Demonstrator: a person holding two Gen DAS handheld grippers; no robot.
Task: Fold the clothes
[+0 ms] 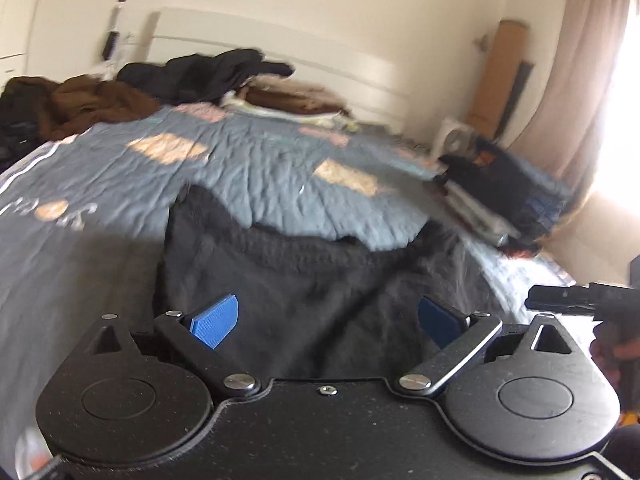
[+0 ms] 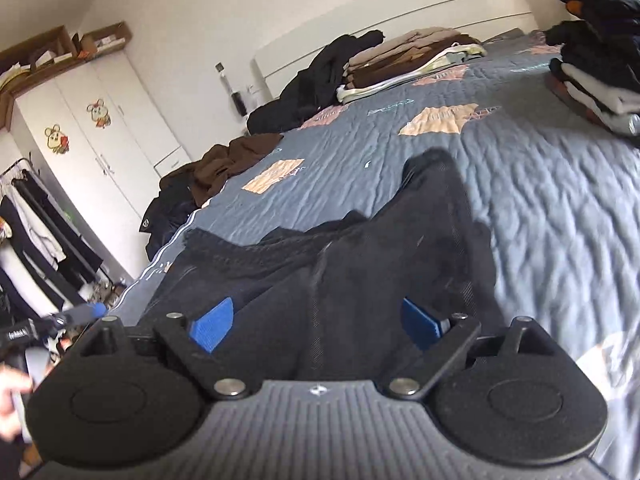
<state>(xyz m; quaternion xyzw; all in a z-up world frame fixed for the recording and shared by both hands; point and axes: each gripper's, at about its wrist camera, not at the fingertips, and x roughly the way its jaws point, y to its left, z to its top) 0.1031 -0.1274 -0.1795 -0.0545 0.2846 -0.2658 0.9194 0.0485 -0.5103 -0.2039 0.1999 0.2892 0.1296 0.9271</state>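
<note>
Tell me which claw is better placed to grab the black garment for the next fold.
Probably the right claw: it is open, and a raised ridge of the black garment runs straight between its blue pads. The left claw, also open, faces only flat cloth. It is a close call.

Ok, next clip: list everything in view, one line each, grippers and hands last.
black knitted garment: one, black, spread on near bed edge
grey-blue quilted bedspread: one, peach patches, covering bed
folded stack by headboard: one, brown, beige and white
folded stack of dark clothes: one, black and white, right side
loose brown and black clothes: heap, left edge
white wardrobe: one, cartoon stickers, left wall
left gripper: blue pads, open over garment
right gripper: blue pads, open over garment
hand: partly visible, left edge
</note>
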